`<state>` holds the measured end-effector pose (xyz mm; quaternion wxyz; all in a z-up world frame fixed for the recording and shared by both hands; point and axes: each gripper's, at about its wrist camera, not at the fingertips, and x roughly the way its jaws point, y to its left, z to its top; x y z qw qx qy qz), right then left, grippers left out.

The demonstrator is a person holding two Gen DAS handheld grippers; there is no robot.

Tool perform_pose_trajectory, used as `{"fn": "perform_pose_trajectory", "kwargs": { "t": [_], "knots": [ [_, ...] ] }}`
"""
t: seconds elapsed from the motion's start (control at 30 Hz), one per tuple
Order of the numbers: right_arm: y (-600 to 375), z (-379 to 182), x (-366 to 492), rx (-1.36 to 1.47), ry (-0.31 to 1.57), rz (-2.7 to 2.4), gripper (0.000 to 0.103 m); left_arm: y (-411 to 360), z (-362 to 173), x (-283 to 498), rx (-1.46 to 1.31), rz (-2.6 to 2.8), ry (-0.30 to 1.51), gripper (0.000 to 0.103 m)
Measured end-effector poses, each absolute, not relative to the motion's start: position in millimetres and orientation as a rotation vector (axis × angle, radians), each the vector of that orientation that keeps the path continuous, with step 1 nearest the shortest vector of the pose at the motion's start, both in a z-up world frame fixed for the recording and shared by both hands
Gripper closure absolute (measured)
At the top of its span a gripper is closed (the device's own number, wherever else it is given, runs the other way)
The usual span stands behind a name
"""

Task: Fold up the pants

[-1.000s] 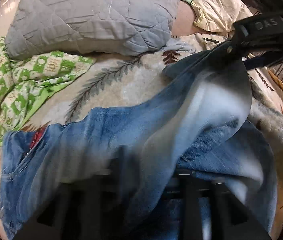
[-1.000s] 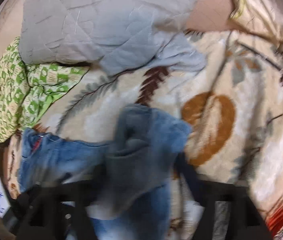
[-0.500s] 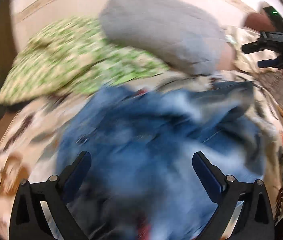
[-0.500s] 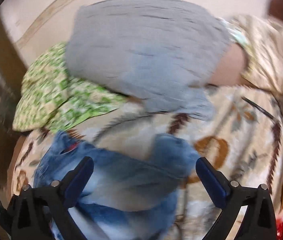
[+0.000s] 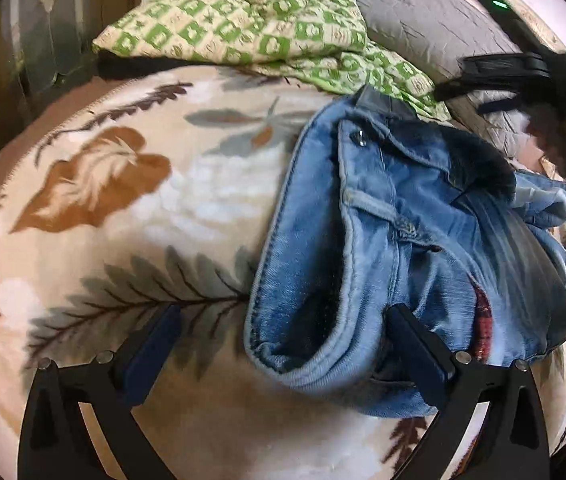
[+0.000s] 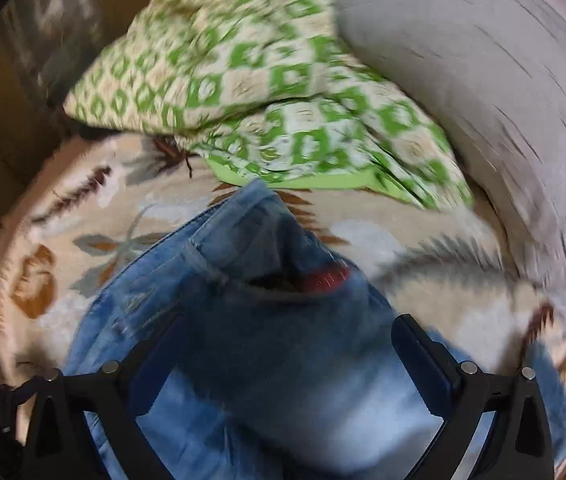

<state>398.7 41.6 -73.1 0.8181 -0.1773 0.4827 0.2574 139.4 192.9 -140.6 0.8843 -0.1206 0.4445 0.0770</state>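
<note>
Jeans bunched on the blanket, both grippers released.

The jeans [image 5: 403, 240] lie crumpled on the leaf-print blanket [image 5: 131, 208], near the green pillow [image 5: 243, 24]. The left gripper [image 5: 283, 344] stands wide apart and empty, the waistband just ahead. The right gripper [image 6: 283, 354] hovers spread wide over the denim, gripping nothing.

one jeans [image 5: 403, 240], two claws [image 5: 283, 344], two pillows [image 5: 243, 20]

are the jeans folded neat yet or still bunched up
Still bunched up. The jeans lie in a rumpled heap on the leaf-print blanket, with a leg opening gaping, the waistband twisted and layers overlapping unevenly. No flat, squared fold shows.
</note>
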Motion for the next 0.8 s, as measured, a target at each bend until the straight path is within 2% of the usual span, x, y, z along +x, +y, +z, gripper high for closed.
{"fn": "perform_pose_trajectory", "kwargs": {
  "t": [0.2, 0.23, 0.27, 0.3, 0.33, 0.37, 0.4, 0.5, 0.67, 0.8],
  "knots": [
    [80.9, -118.3, 432.2, -0.495, 1.028, 0.508, 0.002, 190.0, -143.8, 135.9, -0.207, 0.134, 0.882, 0.003],
    [83.0, -126.1, 437.6, -0.487, 1.059, 0.521, 0.018, 190.8, -143.0, 134.5, -0.211, 0.124, 0.878, 0.008],
    [83.4, -130.0, 439.9, -0.463, 1.082, 0.549, 0.038, 191.3, -141.9, 132.8, -0.215, 0.100, 0.872, 0.026],
    [84.0, -133.6, 441.9, -0.446, 1.110, 0.570, 0.075, 191.1, -140.6, 131.1, -0.214, 0.067, 0.867, 0.050],
    [84.8, -137.7, 443.0, -0.461, 1.133, 0.553, 0.078, 190.6, -139.1, 127.9, -0.216, 0.043, 0.862, 0.055],
    [86.0, -137.1, 440.2, -0.481, 1.122, 0.559, 0.083, 189.6, -137.9, 127.6, -0.218, 0.013, 0.858, 0.066],
    [88.3, -134.1, 435.2, -0.527, 1.093, 0.562, 0.089, 189.1, -137.5, 127.6, -0.217, 0.001, 0.856, 0.071],
    [87.3, -118.4, 426.6, -0.541, 1.038, 0.558, 0.093, 195.6, -129.3, 121.4, -0.272, -0.038, 0.826, 0.076],
    [94.3, -71.4, 412.3, -0.504, 0.920, 0.615, 0.094, 216.9, -106.4, 100.5, -0.342, -0.035, 0.727, 0.076],
    [126.1, -37.2, 401.9, -0.466, 0.820, 0.670, 0.100, 232.0, -91.4, 87.1, -0.357, 0.006, 0.669, 0.076]
  ]
}}
